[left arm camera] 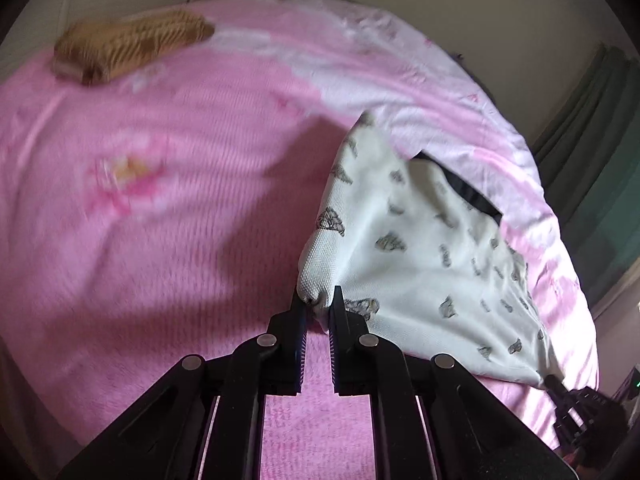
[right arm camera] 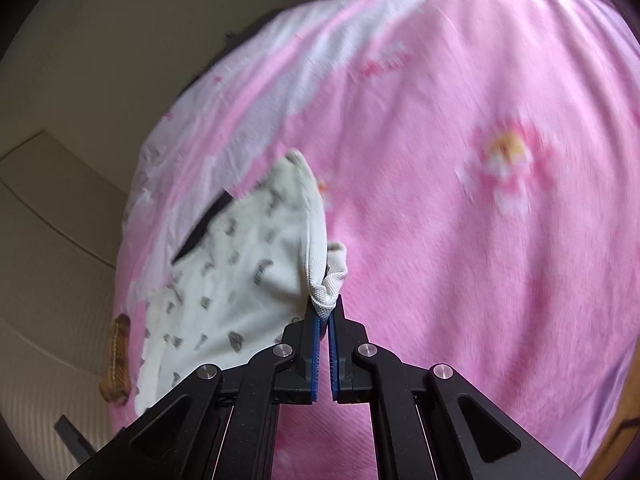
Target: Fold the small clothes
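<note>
Both tongs, left (left arm camera: 319,300) and right (right arm camera: 326,307), pinch the white garment (left arm camera: 420,248); only the left view shows a green curtain (left arm camera: 592,128).

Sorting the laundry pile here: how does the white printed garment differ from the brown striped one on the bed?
The white printed garment is pale with small grey motifs; the brown striped garment is tan with ribbed stripes. The white one is lifted, pinched by the left gripper and the right gripper; the brown one lies untouched far off. The white one looks larger. Both are over the pink blanket.
</note>
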Available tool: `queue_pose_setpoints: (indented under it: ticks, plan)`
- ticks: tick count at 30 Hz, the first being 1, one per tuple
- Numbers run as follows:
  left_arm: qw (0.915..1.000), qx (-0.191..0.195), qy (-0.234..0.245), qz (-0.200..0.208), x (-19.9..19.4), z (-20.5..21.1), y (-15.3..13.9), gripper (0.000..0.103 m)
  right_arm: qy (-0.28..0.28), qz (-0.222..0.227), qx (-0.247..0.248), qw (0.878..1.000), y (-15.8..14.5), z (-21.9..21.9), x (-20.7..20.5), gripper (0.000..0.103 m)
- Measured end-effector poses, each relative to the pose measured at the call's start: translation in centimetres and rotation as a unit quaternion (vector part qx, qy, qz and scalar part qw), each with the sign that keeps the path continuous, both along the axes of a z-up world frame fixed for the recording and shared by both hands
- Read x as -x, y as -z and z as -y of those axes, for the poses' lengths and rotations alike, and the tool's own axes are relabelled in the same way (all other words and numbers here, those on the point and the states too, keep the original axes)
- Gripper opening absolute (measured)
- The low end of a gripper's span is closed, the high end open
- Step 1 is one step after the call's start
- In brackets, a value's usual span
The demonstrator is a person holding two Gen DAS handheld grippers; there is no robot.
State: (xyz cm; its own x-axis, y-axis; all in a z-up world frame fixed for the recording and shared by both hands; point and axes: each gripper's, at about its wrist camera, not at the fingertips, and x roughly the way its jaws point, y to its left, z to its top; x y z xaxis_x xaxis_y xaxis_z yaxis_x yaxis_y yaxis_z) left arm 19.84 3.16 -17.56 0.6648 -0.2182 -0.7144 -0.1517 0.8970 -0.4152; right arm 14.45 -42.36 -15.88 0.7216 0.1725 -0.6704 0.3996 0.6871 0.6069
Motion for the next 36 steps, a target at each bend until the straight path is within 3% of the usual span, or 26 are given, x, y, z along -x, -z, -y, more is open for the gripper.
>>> queue_pose_setpoints:
  ticks: [5, 7, 12, 15, 19, 27, 32, 36]
  plan:
    - [0.999, -0.037, 0.001, 0.026, 1.0, 0.3, -1.6, 0.021, -0.006, -0.01, -0.003, 1.0, 0.9, -0.3, -0.3, 0.01]
    - [0.9976, -0.056, -0.006, 0.04, 1.6, 0.3, -2.7, 0.023, -0.004, -0.006, 0.008, 1.0, 0.5, -0.4, -0.1, 0.031]
    - [0.9922, -0.096, 0.003, 0.079, 1.8, 1.4, -5.8, 0.023, -0.003, 0.009, 0.047, 0.999, -1.2, -0.6, 1.5, 0.039]
    - [0.9871, -0.117, 0.032, 0.104, 0.5, 3.6, -7.4, 0.034, -0.007, 0.033, 0.071, 0.997, -2.8, 0.6, 1.4, 0.043]
    - [0.9842, -0.121, 0.081, 0.1, -4.0, 7.5, -8.1, 0.039, -0.07, 0.061, 0.096, 0.991, -4.6, 2.4, -2.5, 0.065]
    - [0.9806, -0.133, 0.125, 0.072, -11.0, 13.0, -6.8, 0.041, -0.225, 0.037, 0.11, 0.967, -2.9, 4.7, -14.5, 0.065]
    - [0.9762, -0.152, 0.135, 0.077, -12.8, 14.3, -6.9, 0.042, -0.294, 0.004, 0.118, 0.948, -0.9, 3.9, -19.1, 0.064]
    - [0.9749, -0.157, 0.139, 0.074, -13.7, 14.4, -6.8, 0.043, -0.337, -0.005, 0.081, 0.938, 1.0, 3.4, -21.2, 0.057]
